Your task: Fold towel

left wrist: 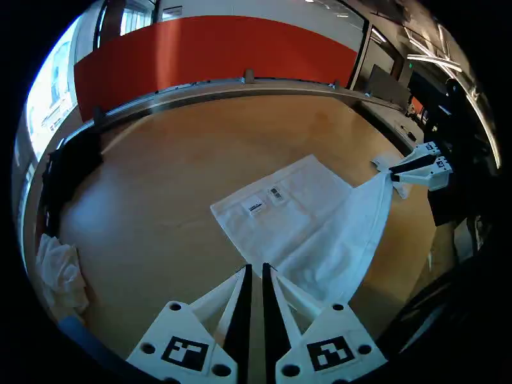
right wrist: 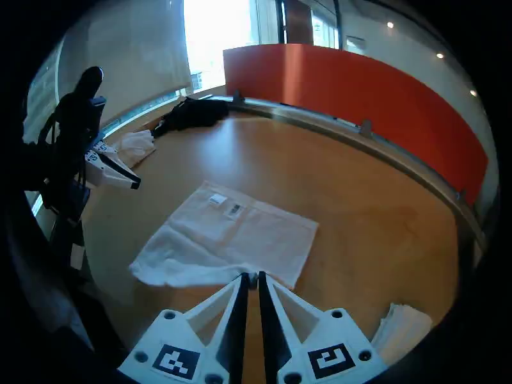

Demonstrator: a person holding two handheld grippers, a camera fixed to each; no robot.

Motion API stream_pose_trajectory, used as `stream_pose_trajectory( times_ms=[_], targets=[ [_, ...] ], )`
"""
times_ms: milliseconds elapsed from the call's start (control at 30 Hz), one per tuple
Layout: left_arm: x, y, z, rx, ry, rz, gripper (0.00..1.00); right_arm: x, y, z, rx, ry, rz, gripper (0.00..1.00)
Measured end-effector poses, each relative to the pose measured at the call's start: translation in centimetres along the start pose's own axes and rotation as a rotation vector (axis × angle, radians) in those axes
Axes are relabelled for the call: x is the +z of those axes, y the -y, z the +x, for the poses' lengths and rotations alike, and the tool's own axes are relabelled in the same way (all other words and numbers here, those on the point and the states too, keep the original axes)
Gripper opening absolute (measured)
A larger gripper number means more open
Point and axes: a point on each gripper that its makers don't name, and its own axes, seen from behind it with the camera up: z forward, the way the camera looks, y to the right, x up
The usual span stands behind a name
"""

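Towel [left wrist: 281, 211]: white woven cloth, corner raised off wooden desk [left wrist: 160, 192].
Right gripper [right wrist: 252, 276]: fingers pinching that corner.
Left gripper [left wrist: 256, 267]: fingers narrow, empty.

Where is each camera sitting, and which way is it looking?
Left gripper view: rides on the left tool, above the wooden table, looking across the towel toward the orange wall; its own fingers show at the bottom, the right tool far right.
Right gripper view: rides on the right tool, pinching the towel's near edge, facing the wall and a bright window; own fingers at the bottom, the left tool far left, its holder a dark silhouette.
Shared: towel, table, orange wall.
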Motion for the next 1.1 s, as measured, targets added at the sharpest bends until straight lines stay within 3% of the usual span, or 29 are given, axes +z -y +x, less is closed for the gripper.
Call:
stream_pose_trajectory(
  times_ms=[367,500,633,700,1100],
  targets=[
    [0.0,-1.3,0.7,0.017,-0.022,-0.046,0.11,-0.1,0.1,0.2,0.002,-0.002,-0.004,0.12],
    [-0.1,-1.8,-0.3,0.040,-0.008,-0.054,0.24,-0.3,0.1,0.2,-0.003,-0.001,-0.006,0.12],
    [-0.1,-2.6,-1.4,0.060,0.016,-0.072,0.62,-0.3,0.2,0.2,-0.009,-0.001,-0.006,0.12],
    [0.0,-3.1,-2.0,0.069,0.026,-0.083,0.66,-0.3,0.3,0.2,-0.012,0.000,-0.006,0.12],
    [0.5,-5.3,-4.8,0.116,0.055,-0.107,0.68,-0.2,0.3,-0.1,-0.017,0.003,-0.006,0.12]
  ],
)
